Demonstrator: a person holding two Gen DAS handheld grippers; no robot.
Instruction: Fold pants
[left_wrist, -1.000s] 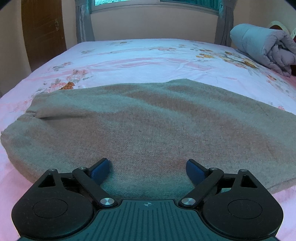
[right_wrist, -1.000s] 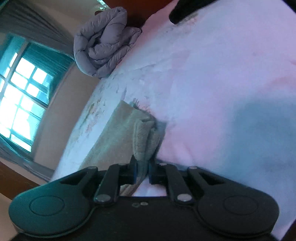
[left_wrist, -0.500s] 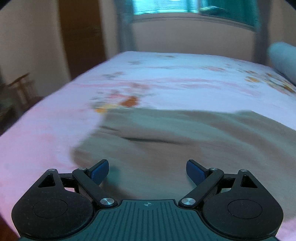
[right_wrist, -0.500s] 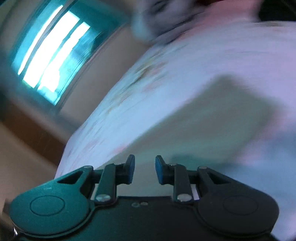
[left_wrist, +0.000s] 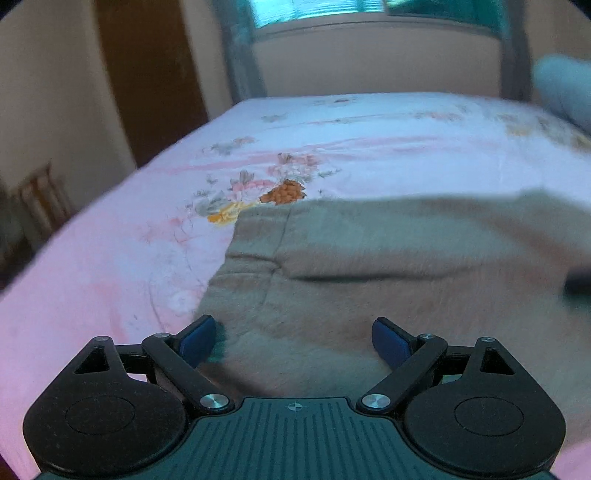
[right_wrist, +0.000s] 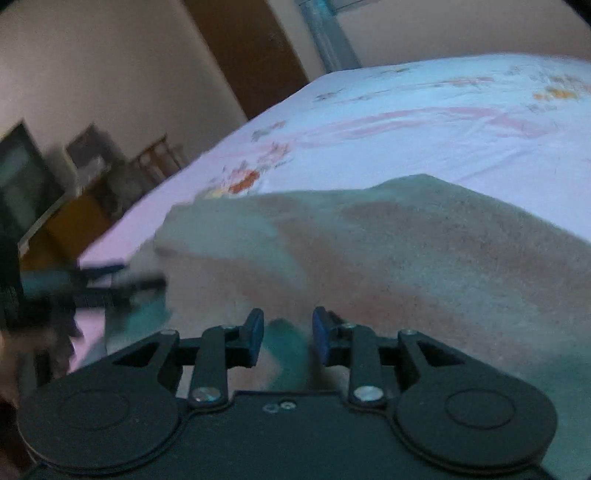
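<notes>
Grey-brown fleece pants (left_wrist: 406, 258) lie folded flat on the pink floral bed sheet (left_wrist: 110, 266). My left gripper (left_wrist: 293, 332) hovers over their near left corner. Its jaws are wide apart and still opening, with only cloth beneath them and nothing gripped. In the right wrist view the pants (right_wrist: 406, 258) fill the middle. My right gripper (right_wrist: 287, 326) sits low over their near edge, its jaws a little apart and opening, with no cloth pinched between the blue pads. A dark blurred shape (right_wrist: 110, 284) at the left of that view is probably the other gripper.
The bed runs back to a wall under a window (left_wrist: 332, 11). A brown door (left_wrist: 147, 74) stands at the left, and a rolled grey duvet (left_wrist: 565, 85) lies at the far right. Chairs and furniture (right_wrist: 92, 170) stand beside the bed's left edge.
My right gripper let go of the pants' folded edge, rolled upright and swung far left across the pants. My left gripper moved left to the pants' left end.
</notes>
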